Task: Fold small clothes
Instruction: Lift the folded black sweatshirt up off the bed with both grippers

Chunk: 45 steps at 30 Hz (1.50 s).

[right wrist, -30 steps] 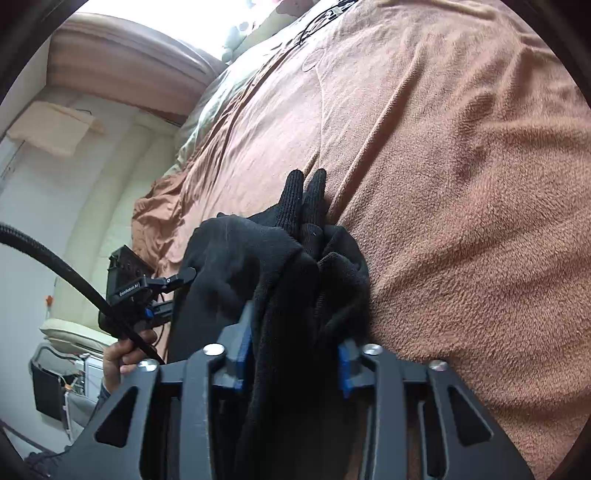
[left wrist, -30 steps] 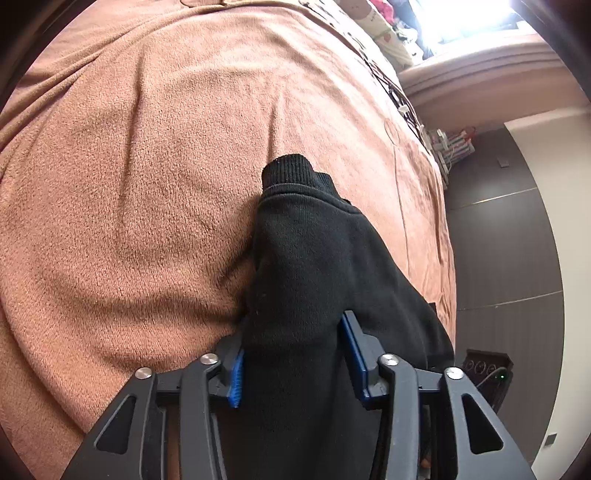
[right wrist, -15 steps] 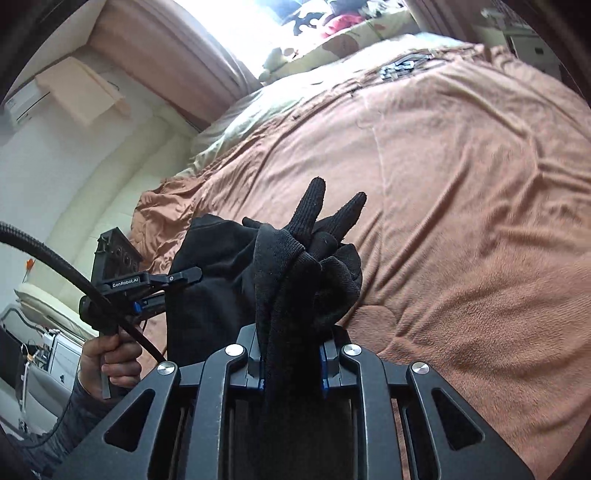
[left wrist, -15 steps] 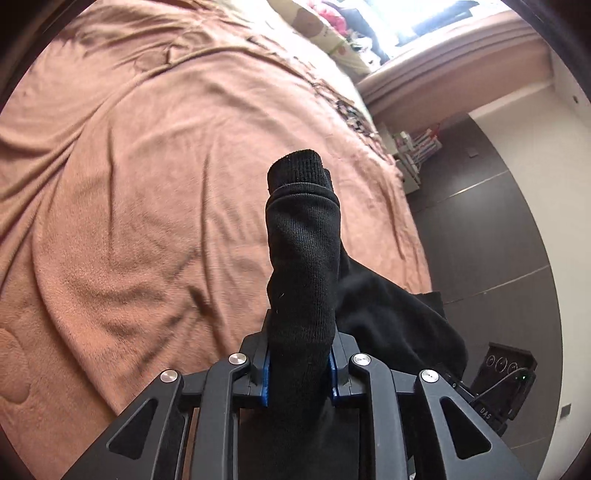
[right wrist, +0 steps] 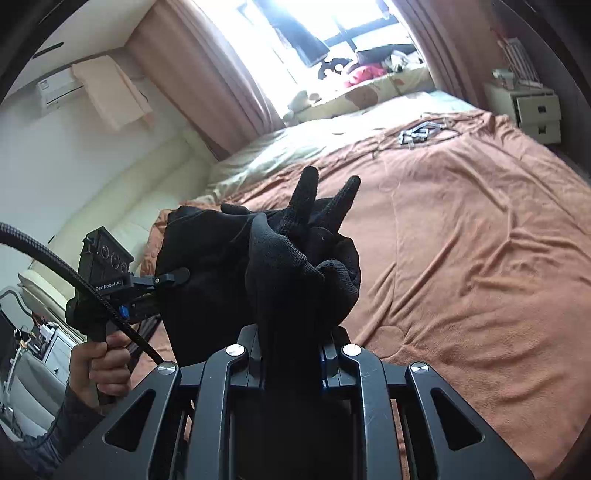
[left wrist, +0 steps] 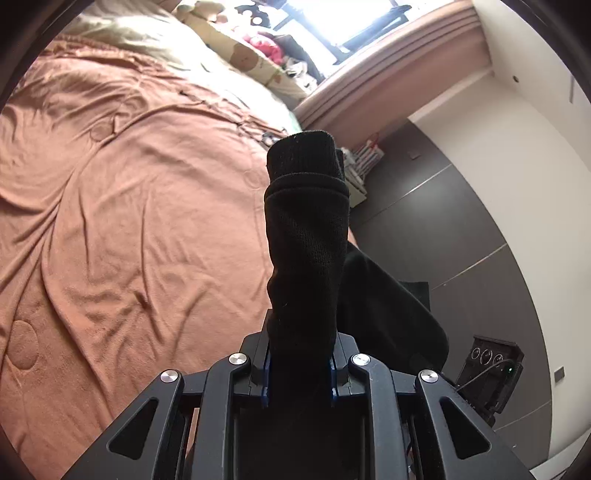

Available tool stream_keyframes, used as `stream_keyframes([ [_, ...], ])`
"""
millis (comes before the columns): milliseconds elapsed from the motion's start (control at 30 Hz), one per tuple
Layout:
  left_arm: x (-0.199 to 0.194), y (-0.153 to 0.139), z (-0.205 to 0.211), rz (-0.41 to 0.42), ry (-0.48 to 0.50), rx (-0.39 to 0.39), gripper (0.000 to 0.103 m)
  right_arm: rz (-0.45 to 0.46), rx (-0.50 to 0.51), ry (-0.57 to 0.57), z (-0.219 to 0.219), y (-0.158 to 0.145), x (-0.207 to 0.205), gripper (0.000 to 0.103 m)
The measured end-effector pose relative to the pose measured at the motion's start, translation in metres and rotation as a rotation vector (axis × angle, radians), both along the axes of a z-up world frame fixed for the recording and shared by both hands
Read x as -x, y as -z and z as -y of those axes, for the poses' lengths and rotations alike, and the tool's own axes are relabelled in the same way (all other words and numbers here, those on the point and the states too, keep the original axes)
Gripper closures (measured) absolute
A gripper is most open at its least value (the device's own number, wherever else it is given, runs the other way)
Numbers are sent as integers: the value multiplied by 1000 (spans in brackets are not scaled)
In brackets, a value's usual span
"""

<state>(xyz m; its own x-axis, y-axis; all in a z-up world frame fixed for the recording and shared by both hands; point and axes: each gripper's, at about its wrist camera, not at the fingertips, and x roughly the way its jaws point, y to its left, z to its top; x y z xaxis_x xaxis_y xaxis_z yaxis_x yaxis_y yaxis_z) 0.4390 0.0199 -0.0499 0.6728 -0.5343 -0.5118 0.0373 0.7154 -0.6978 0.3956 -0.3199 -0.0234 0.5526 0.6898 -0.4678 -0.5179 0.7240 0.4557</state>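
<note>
Nearest in the left wrist view, the left gripper (left wrist: 299, 363) is clamped on the cuff end of a pair of black knit gloves (left wrist: 306, 236); the cuff stands up straight ahead of the jaws, held clear of the bed. In the right wrist view the right gripper (right wrist: 293, 354) is pinched shut on the finger end of the same black bundle (right wrist: 303, 258), with two glove fingers (right wrist: 306, 192) poking up beyond it.

The risks, as I judge them:
- The right gripper has a bunched wad rather than a clean edge, so a layer could slip free and the gloves would come down crumpled.
- Both ends are held in the air with slack cloth between (it sags to the right of the left gripper), so pulling the two apart unevenly could twist the pair instead of flattening it.
- If lowered without alignment, the loose fingers could fold under.

The right wrist view alone shows the person's hand (right wrist: 99, 365) gripping the other tool's handle off to the left of the right gripper, plus the splayed glove fingers. The left wrist view alone shows the ribbed double cuff.

Farther out, ahead of both grippers, lies the brown blanket (left wrist: 129, 206) on the bed, and beyond it the bright window (right wrist: 325, 33).
</note>
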Motion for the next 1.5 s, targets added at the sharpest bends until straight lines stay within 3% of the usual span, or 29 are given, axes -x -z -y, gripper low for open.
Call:
stream_keyframes([
  [333, 29, -56, 55, 86, 76, -39, 80, 130, 19, 60, 47, -50, 63, 87],
  [900, 36, -100, 167, 148, 247, -32, 80, 219, 53, 209, 123, -89, 117, 88],
  [1300, 5, -98, 262, 135, 380, 12, 80, 235, 166, 299, 180, -112, 140, 88],
  [1500, -13, -84, 307, 113, 436, 36, 80, 232, 227, 347, 182, -123, 147, 88],
])
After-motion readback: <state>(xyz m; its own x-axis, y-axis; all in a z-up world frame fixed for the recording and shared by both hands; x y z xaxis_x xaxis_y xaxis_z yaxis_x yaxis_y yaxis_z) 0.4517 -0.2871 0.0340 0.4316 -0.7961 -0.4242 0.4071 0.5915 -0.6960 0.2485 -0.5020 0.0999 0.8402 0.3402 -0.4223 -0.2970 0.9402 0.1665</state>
